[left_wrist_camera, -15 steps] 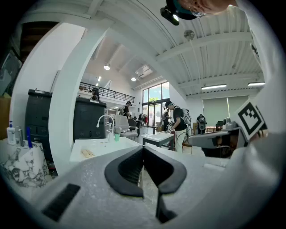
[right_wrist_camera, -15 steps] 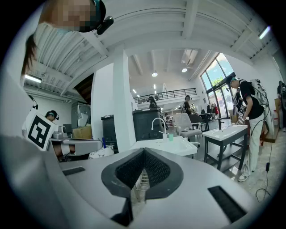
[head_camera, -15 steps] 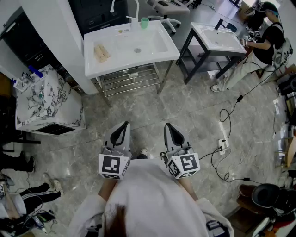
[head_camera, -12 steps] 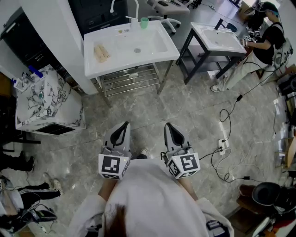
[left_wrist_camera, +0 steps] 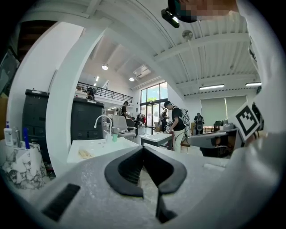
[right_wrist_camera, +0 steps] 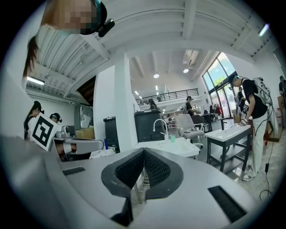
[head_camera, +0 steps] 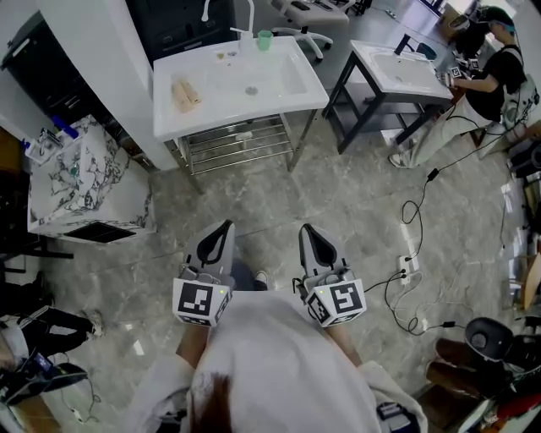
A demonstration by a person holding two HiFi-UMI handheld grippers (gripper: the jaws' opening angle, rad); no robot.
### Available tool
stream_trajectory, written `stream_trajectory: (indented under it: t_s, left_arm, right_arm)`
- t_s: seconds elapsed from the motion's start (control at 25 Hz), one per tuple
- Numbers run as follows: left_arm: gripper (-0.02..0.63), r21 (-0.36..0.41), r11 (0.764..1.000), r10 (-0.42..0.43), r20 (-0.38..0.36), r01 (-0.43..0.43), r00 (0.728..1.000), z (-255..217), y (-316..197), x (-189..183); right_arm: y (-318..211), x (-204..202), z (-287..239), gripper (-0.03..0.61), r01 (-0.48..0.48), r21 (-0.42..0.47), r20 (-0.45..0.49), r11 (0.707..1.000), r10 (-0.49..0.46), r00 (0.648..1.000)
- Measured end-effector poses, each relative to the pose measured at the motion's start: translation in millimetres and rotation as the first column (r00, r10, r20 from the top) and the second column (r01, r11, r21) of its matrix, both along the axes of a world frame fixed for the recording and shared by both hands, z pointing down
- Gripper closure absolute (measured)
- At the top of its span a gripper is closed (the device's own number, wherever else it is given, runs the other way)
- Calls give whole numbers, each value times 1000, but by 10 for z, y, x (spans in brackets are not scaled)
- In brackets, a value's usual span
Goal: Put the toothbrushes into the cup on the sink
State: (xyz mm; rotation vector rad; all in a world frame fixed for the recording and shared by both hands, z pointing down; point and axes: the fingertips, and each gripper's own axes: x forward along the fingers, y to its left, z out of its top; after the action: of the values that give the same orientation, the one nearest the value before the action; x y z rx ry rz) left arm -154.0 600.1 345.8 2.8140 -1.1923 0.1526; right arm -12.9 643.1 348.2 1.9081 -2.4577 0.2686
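Head view looks steeply down on a person standing on the floor, well apart from the white sink [head_camera: 292, 100]. The left tool [head_camera: 221, 233] and right tool [head_camera: 311, 236] are held level ahead of the body. Each has its jaws pressed together with nothing between them.

The toothbrushes [head_camera: 183, 95], which read only as a small bundle of pale sticks, lie on the flat left side of the sink. The green cup [head_camera: 265, 40] stands at the back edge, just beside the faucet [head_camera: 229, 12].

Judged from here, nothing of the task is done, and several things could go wrong:
- Both tools must open before reaching in, or the closed tips will only shove the sticks about.
- The sticks lie touching, so a pinch meant for 1 may lift 2 or scatter them toward the basin.
- The cup looks light and narrow, so a brush lowered at a slant could tip it against the faucet.
- Cables [head_camera: 414, 245] trail across the floor on the right and could trip a careless step.

The sink sits on a metal frame with a slatted rack [head_camera: 237, 144] beneath. A marble-patterned cabinet [head_camera: 84, 190] stands to its left. To the right, another person works at a second sink [head_camera: 397, 72]. The floor is glossy grey stone, and the gripper views show a high white ceiling and tall windows.
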Motion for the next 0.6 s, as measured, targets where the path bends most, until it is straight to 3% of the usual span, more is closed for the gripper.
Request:
stream_trajectory:
  t_s: [0.32,0.6]
  left_arm:
    - [600,-7,1000,-9,-14,9,1000,57,-279,-92]
    - [600,-11,1000,10,-41,-11,999,106,-958,-29]
  right_arm:
    - [-262,-95,133,566,18,-27,-48,999,-20,999]
    - [-888,-51,194,566,0,-64,-48,998,-3,999]
